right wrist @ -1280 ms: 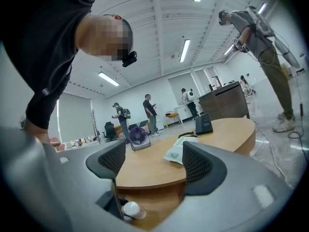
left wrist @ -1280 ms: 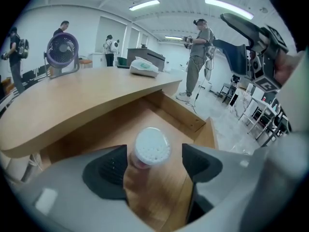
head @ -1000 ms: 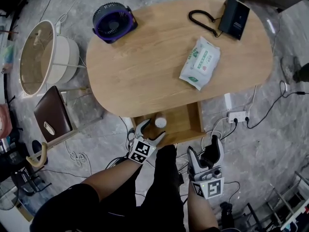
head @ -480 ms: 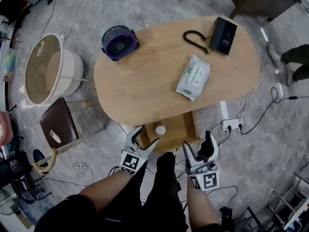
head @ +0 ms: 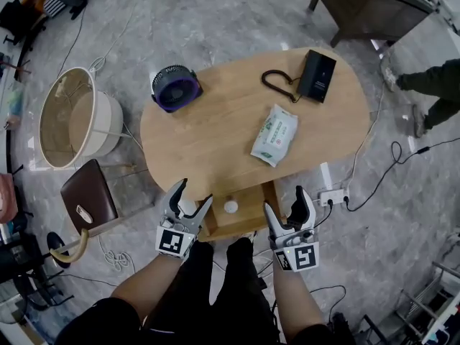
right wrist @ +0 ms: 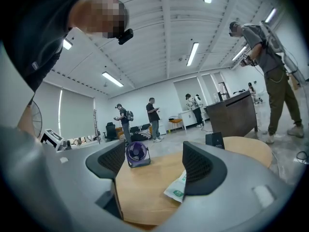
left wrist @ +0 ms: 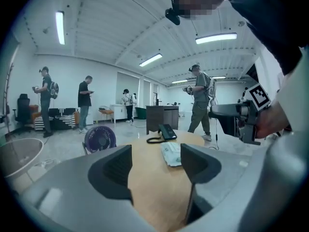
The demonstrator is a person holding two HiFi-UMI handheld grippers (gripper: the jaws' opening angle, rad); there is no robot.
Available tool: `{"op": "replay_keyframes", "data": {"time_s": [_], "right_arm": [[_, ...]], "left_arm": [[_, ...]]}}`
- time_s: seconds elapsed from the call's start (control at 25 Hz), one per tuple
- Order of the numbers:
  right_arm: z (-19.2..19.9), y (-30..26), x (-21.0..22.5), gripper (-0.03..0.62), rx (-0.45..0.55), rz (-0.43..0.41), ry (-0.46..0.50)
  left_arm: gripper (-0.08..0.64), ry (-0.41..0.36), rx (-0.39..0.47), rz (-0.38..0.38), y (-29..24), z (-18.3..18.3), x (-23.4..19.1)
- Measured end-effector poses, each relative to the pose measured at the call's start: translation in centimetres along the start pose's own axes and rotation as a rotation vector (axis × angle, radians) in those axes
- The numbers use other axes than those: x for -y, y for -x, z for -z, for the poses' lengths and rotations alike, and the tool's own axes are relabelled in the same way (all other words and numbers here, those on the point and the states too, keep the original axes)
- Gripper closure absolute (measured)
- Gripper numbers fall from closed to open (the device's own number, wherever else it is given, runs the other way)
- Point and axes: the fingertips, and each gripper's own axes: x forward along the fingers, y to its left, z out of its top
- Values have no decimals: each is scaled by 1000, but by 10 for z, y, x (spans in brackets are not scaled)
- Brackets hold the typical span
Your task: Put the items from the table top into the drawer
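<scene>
On the oval wooden table stand a purple fan, a white-green wipes pack and a black phone with a coiled cord. Under the table's near edge the drawer stands open, with a small white round thing inside. My left gripper is open at the drawer's left, holding nothing. My right gripper is open at its right, also holding nothing. Between the left jaws I see the wipes pack and phone. Between the right jaws I see the fan and wipes pack.
A beige basin and a brown stool stand left of the table. A power strip and cables lie on the floor at the right. A dark desk and a person's legs are at the far right.
My left gripper has drawn away from the white thing in the drawer to the drawer's left. The right gripper has risen beside the drawer's right. The table's items have not moved.
</scene>
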Motion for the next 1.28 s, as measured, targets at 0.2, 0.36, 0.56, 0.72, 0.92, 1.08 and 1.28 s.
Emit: {"op": "replay_keyframes", "data": {"time_s": [0.2, 0.36, 0.56, 0.72, 0.92, 1.08, 1.28], "right_arm": [[-12, -16, 22, 206, 3, 17, -2], [-12, -32, 38, 201, -24, 15, 0], [-16, -48, 48, 199, -39, 20, 22], [-23, -59, 50, 199, -33, 46, 47], [-2, -81, 68, 199, -67, 151, 28], [22, -103, 80, 193, -144, 216, 5], [64, -132, 93, 175, -278, 264, -5]], "left_arm": [[237, -13, 6, -53, -6, -33, -10], [239, -30, 21, -92, -5, -55, -15], [244, -51, 45, -116, -9, -74, -27], [247, -37, 73, -103, -18, -79, -41], [253, -30, 59, -45, -22, -69, -59], [255, -39, 28, -11, -13, -60, -78], [255, -48, -5, 14, -3, -53, -105]]}}
